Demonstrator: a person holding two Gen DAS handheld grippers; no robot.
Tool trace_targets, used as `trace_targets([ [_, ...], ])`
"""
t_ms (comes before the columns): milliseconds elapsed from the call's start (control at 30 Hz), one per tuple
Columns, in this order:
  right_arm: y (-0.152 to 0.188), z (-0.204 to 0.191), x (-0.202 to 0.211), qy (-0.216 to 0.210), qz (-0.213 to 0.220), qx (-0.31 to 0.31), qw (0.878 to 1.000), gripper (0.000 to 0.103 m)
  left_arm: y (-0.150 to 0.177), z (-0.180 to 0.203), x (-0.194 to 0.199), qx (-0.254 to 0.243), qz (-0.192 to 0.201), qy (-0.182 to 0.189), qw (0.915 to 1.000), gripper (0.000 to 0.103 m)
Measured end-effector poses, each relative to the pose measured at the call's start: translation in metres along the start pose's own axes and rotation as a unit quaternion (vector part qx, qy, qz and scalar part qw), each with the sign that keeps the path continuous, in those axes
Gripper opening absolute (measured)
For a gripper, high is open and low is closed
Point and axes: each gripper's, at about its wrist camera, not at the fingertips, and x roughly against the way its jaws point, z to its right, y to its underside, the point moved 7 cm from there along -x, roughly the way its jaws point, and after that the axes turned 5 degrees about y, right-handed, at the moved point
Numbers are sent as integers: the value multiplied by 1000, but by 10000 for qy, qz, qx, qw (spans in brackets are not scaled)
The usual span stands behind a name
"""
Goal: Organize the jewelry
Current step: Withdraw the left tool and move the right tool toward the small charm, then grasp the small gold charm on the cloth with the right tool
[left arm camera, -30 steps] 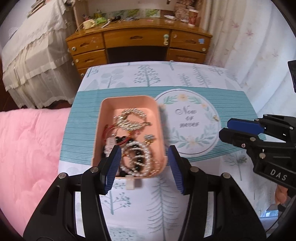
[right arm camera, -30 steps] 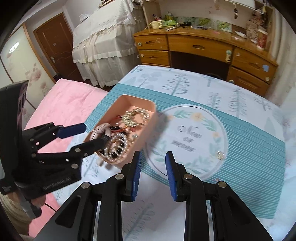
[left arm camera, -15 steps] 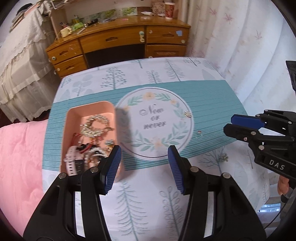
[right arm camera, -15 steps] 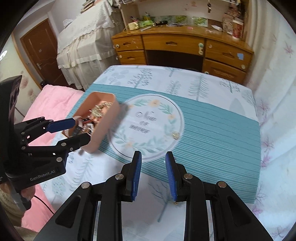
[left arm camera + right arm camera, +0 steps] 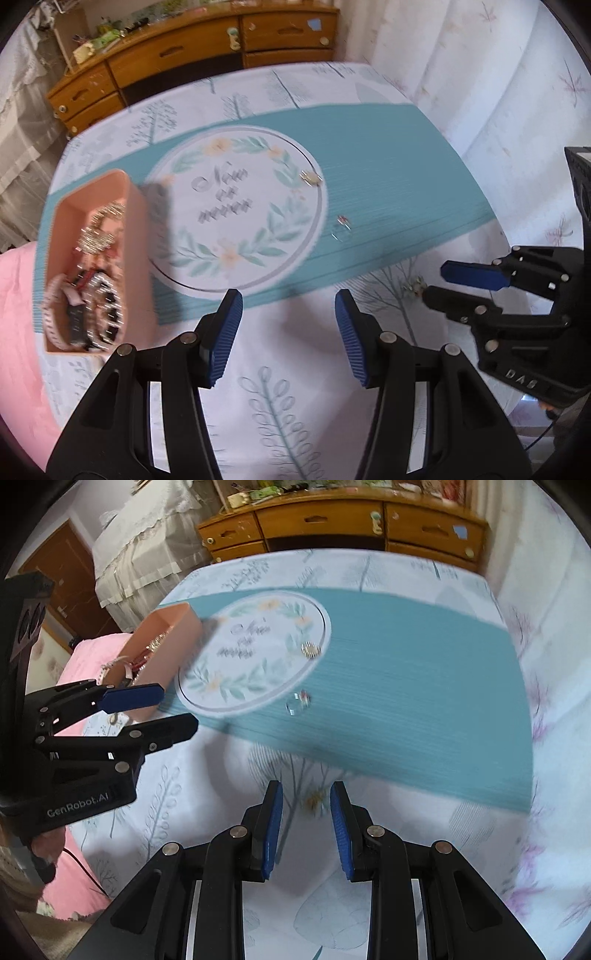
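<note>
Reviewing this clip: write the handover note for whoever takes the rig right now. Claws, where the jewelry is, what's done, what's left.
Left claw: open, empty, over bare cloth.
Right claw: open, empty, a small gold piece on the cloth between its fingers, not gripped.
Pink tray: at the tablecloth's left edge, holds bracelets and chains.
Loose: gold piece on the round print's rim, clear ring on the teal band.
Left to do: all three loose pieces into the tray.

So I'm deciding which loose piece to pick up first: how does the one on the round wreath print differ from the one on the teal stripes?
The piece on the wreath print looks gold and chunky; the piece on the teal stripes is a thin, clear-looking loop with a small reddish spot. The first sits at the circle's rim, farther from the right gripper; the second lies outside it, nearer. Both are small, blurred and lie untouched outside the pink box.
</note>
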Motion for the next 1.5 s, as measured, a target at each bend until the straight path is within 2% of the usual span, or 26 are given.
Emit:
trace_targets([
  [133,17,-2,-10,-73,118,-185,9997,27,12,8,-12,14,-78,94,9999,49],
  [300,27,-10,-26,63,260,-336,9991,27,20,9,-22,99,-80,140,9998,49],
  [633,19,-8,-35,340,747,-591,9949,27,20,3,-31,234,-22,191,9995,49],
  [967,6,-6,-42,619,969,-351,9927,27,0,1,-39,256,87,213,9994,49],
  [1000,6,-7,-43,639,987,-307,9926,25,-2,1,-40,236,93,214,9994,49],
  [1033,6,-7,-43,679,1002,-264,9923,18,-3,1,-41,227,98,207,9995,49],
  [1100,6,-5,-44,706,1019,-230,9920,18,-9,1,-45,224,128,195,9995,49],
  [1500,14,19,-29,476,1151,-773,9892,18,-47,22,-77,151,-100,490,9986,49],
])
